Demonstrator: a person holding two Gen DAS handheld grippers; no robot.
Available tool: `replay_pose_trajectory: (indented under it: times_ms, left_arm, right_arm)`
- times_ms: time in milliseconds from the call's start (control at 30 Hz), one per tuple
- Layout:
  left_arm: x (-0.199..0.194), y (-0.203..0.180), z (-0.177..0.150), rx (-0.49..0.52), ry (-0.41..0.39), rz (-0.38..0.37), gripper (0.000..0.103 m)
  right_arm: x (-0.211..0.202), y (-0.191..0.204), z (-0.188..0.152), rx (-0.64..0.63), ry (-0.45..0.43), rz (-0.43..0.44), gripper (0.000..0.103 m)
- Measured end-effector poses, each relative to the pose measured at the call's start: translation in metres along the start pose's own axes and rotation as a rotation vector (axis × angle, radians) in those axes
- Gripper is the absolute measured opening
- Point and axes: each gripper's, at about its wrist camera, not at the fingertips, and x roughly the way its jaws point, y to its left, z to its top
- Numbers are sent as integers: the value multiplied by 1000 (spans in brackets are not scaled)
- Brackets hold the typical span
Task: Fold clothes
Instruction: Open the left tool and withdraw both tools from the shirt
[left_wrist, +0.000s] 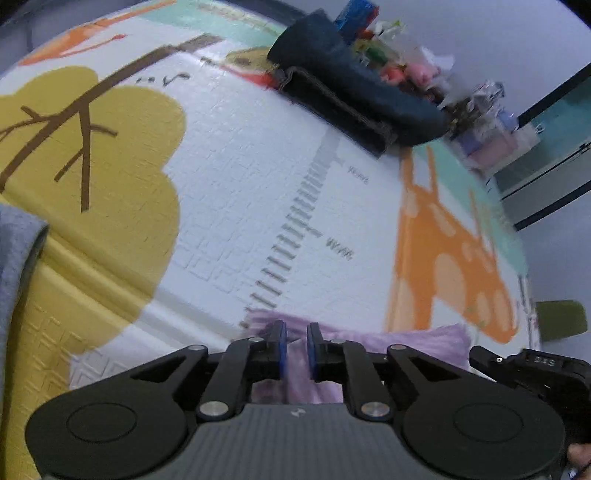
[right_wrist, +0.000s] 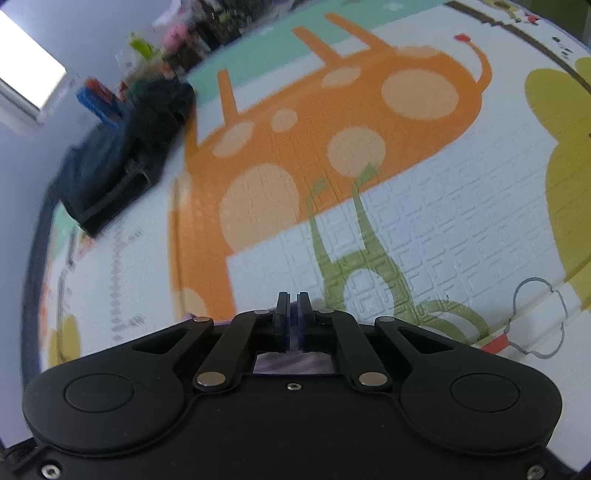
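Below, left wrist view: the left gripper (left_wrist: 297, 341) points down toward a printed play mat (left_wrist: 240, 177), its blue-padded jaws narrowly parted with a strip of lilac cloth (left_wrist: 424, 341) running between them; whether the pads press on the fabric cannot be told. The lilac cloth is soft, faintly ribbed knit, lying flat on the mat directly under and beside the fingers, its visible long edge running across the picture toward the right. The mat is embossed foam with a brick-like relief, printed with a mustard tree, an orange spotted animal and a grey ruler scale. At the far edge lies a folded dark navy garment (left_wrist: 351, 96), heavy and seamed, its long axis slanting from upper left to lower right. A grey-blue cloth (left_wrist: 16, 251) enters at the left margin.

Right wrist view: the right gripper (right_wrist: 293, 314) has its jaws almost together, pinching a thin fold of the lilac cloth (right_wrist: 291, 363), which shows through the frame opening behind them. The navy garment (right_wrist: 110, 166) lies at the mat's far left edge, blurred.
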Motion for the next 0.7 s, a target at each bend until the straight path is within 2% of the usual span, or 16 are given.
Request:
replay_pose_trajectory:
  times_ms: [167, 300, 433, 533, 700]
  left_arm:
    - [-3, -24, -8, 56, 8, -101, 21]
    - [3, -49, -20, 131, 45, -156, 22]
    - [12, -64, -36, 200, 90, -153, 23]
    - [19, -65, -46, 232, 120, -121, 23]
    - [20, -62, -54, 287, 122, -93, 21]
  right_arm:
    - [-38, 17, -2, -68, -69, 85, 5]
    - [-41, 31, -8, -114, -13, 125, 5]
    - [-27, 40, -18, -141, 55, 118, 5]
    - [-15, 44, -23, -146, 96, 112, 5]
    - [9, 50, -21, -154, 135, 75, 5]
